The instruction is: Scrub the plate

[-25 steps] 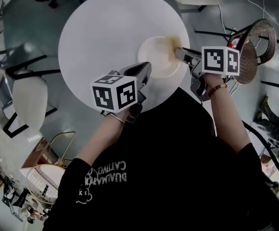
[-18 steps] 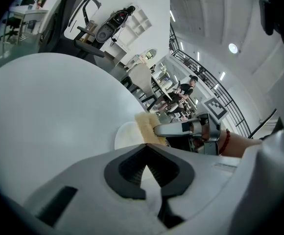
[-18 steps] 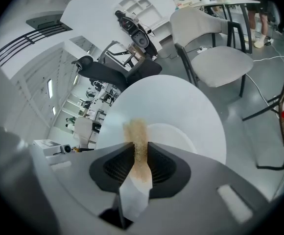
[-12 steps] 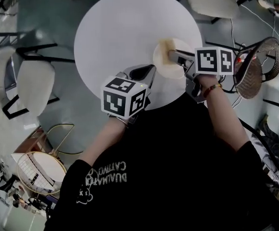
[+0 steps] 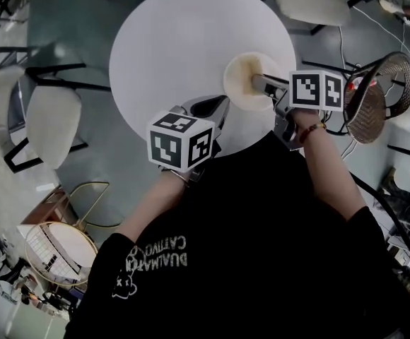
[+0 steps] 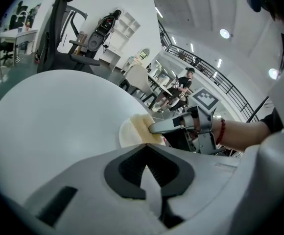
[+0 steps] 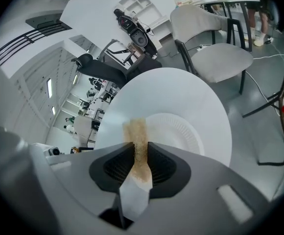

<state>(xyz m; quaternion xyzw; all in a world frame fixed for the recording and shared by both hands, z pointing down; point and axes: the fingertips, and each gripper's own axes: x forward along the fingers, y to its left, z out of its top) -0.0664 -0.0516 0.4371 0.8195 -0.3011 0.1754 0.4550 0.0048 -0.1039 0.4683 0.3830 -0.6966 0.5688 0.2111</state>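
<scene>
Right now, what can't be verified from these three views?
- The plate's near part: right gripper view, hidden behind the right gripper's own body.
- The sponge's underside, where it meets the plate: all views, covered by the sponge itself.
- Any dirt on the plate: too small and washed out everywhere.
- The table's near edge: head view, covered by the person's torso and the left gripper.
</scene>
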